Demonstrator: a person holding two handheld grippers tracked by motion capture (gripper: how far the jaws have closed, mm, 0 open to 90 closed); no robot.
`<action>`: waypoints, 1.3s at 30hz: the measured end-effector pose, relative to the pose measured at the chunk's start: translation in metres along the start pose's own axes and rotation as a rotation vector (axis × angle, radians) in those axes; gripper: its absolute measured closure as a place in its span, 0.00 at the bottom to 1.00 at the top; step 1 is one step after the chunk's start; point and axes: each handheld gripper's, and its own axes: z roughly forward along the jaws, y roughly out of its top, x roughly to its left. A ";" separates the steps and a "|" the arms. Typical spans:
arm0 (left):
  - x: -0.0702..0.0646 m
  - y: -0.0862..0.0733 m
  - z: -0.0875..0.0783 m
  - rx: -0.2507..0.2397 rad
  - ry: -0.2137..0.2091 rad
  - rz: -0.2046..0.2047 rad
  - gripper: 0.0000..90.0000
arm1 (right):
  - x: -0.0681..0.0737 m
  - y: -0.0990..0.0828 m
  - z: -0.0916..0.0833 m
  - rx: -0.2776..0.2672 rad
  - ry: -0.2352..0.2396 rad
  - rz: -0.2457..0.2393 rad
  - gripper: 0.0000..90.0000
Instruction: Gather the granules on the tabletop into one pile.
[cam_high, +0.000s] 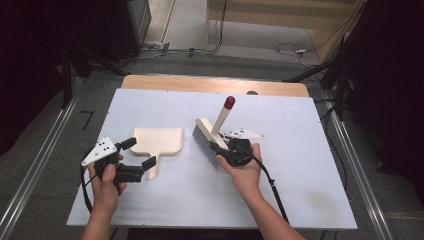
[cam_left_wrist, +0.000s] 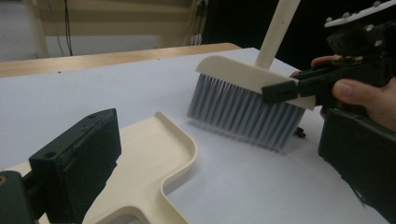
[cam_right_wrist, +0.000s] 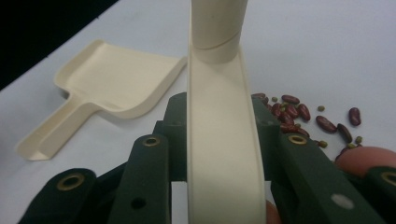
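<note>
- Your right gripper (cam_high: 220, 150) is clamped on the cream head of the brush (cam_high: 210, 137); in the right gripper view the two black jaws press on either long side of the head, with no gap showing.
- The brush stands bristles-down on the white table (cam_high: 300, 175), near its middle. Its pale handle rises tilted up and away from you, ending in a red tip (cam_high: 229, 102).
- In the left gripper view the grey bristles (cam_left_wrist: 243, 114) touch the table surface, just right of the dustpan's open lip.
- A scatter of red beans (cam_right_wrist: 299, 114), with a few small green ones among them, lies on the table on the far side of the brush head from the dustpan, close against the bristles.
- The cream dustpan (cam_high: 157, 141) lies flat, just left of the brush and not touching it. Its handle points back toward you.
- Your left gripper (cam_high: 135, 159) has its jaws spread wide with nothing clamped. In the left gripper view the dustpan handle (cam_left_wrist: 135, 196) lies between and below the two pads; neither pad presses on it.
- Your left hand (cam_high: 106, 176) holds that gripper low over the table at the near left, jaws pointing toward the brush.
</note>
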 end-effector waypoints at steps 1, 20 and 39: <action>0.001 0.000 -0.001 -0.002 0.001 -0.004 0.00 | -0.001 -0.001 0.003 -0.003 -0.013 0.001 0.73; 0.003 0.000 -0.004 -0.002 0.004 -0.014 0.00 | -0.041 -0.011 -0.019 -0.018 -0.136 0.100 0.73; 0.008 0.000 -0.005 -0.013 -0.009 -0.035 0.00 | -0.057 -0.013 -0.035 -0.066 -0.069 0.123 0.73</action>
